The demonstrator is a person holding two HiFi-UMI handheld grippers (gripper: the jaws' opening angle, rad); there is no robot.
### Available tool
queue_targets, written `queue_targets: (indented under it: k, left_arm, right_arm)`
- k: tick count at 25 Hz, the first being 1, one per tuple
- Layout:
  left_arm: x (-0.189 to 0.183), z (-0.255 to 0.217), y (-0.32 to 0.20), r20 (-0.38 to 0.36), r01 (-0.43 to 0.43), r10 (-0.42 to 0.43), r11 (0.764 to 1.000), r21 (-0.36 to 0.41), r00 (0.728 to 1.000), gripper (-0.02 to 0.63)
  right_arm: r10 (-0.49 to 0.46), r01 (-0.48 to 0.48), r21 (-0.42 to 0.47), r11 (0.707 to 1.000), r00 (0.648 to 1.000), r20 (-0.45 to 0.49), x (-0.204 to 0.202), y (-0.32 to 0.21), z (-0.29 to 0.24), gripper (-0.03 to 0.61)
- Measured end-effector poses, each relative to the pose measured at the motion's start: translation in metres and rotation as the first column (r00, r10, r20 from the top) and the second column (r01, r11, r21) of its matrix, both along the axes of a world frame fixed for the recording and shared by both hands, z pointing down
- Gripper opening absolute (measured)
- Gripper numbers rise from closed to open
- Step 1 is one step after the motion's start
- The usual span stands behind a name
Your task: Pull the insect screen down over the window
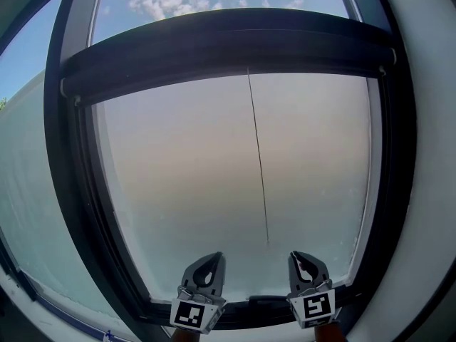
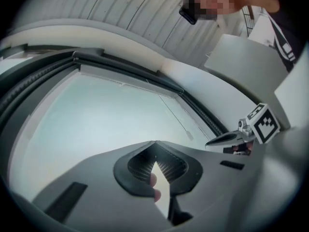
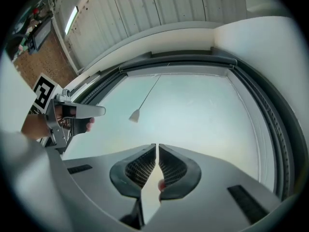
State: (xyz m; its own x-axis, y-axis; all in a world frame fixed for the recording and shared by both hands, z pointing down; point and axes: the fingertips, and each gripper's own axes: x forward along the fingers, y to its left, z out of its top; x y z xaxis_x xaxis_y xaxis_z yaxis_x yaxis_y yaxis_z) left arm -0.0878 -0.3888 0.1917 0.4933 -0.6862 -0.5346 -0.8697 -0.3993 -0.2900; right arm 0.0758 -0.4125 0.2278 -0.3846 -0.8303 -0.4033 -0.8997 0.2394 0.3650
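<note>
A dark bar spans the upper part of the window, with clear sky above it and hazy glass below. From its middle a thin pull cord hangs down, ending in a small tab, the same tab showing in the left gripper view. Low in the head view, in front of the bottom frame, my left gripper and right gripper point up at the pane. Both are shut and hold nothing. The cord's end hangs between them, slightly above, touching neither. The left gripper and the right gripper each show in the other's view.
A thick dark window frame rings the pane, with a bottom rail just behind the grippers. A white wall stands at the right, a second pane at the left. A corrugated ceiling is overhead.
</note>
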Motion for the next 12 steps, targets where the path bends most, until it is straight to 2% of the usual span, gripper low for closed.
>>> queue_targets:
  k: [3, 6, 8, 10, 12]
  left_arm:
    - [0.009, -0.038, 0.0, 0.049, -0.005, 0.002, 0.998, 0.068, 0.999, 0.002]
    - [0.02, -0.076, 0.003, 0.118, -0.014, -0.005, 0.987, 0.161, 0.993, 0.002]
    - [0.023, -0.101, 0.003, 0.177, 0.041, -0.084, 0.971, 0.235, 0.981, 0.002]
    - [0.023, -0.126, 0.003, 0.217, 0.112, -0.183, 0.946, 0.305, 0.959, 0.003]
    - [0.024, -0.149, 0.003, 0.246, 0.145, -0.24, 0.926, 0.349, 0.939, 0.002]
  right_arm:
    - [0.012, -0.013, 0.067, 0.998, 1.0, 0.014, 0.002, 0.0, -0.04, 0.003]
    - [0.062, -0.053, 0.128, 0.99, 0.996, -0.067, 0.002, -0.004, -0.072, 0.005]
    - [0.091, -0.073, 0.168, 0.983, 0.991, -0.102, 0.002, -0.005, -0.093, 0.005]
    - [0.115, -0.085, 0.209, 0.974, 0.984, -0.137, 0.001, -0.003, -0.114, 0.005]
    - [0.137, -0.091, 0.245, 0.965, 0.975, -0.174, -0.005, 0.001, -0.131, 0.005]
